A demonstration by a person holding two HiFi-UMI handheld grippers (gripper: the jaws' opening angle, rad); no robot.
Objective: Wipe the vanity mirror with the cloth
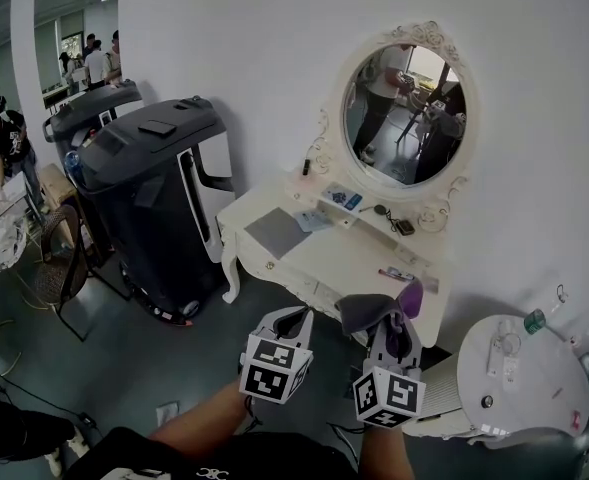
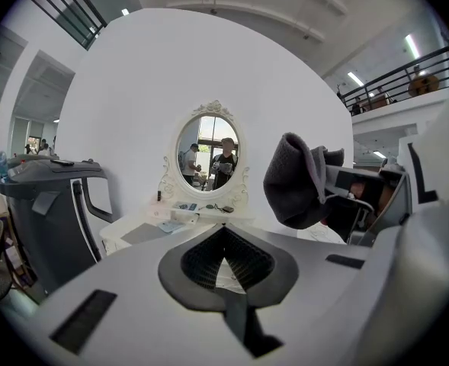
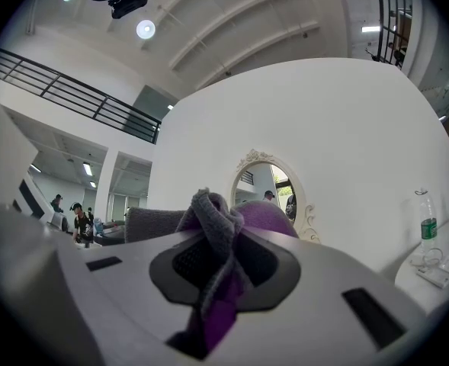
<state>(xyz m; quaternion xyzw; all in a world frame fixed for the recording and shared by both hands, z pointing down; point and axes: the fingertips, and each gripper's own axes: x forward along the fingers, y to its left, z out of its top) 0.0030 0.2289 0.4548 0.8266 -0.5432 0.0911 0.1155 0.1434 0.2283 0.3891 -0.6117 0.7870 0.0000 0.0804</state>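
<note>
White wall [image 1: 224, 58] stands well ahead of both grippers, and the mirror [image 1: 406, 116] on its table [image 1: 274, 233] is ahead and above them, not yet reached. The right gripper [image 1: 390, 330] is clamped on the cloth [image 1: 369, 311], which bunches over its jaws. The left gripper [image 1: 293, 319] is closed on nothing. This looks like the approach: next, carry the cloth forward and up to the glass. Forearms [image 1: 199, 423] are low, grippers side by side, aimed at the table.

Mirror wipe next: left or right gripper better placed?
Right. The right gripper is shut on the cloth, with the mirror ahead of it in its own view. The left gripper is shut with nothing between its jaws. Both are short of the mirror.
</note>
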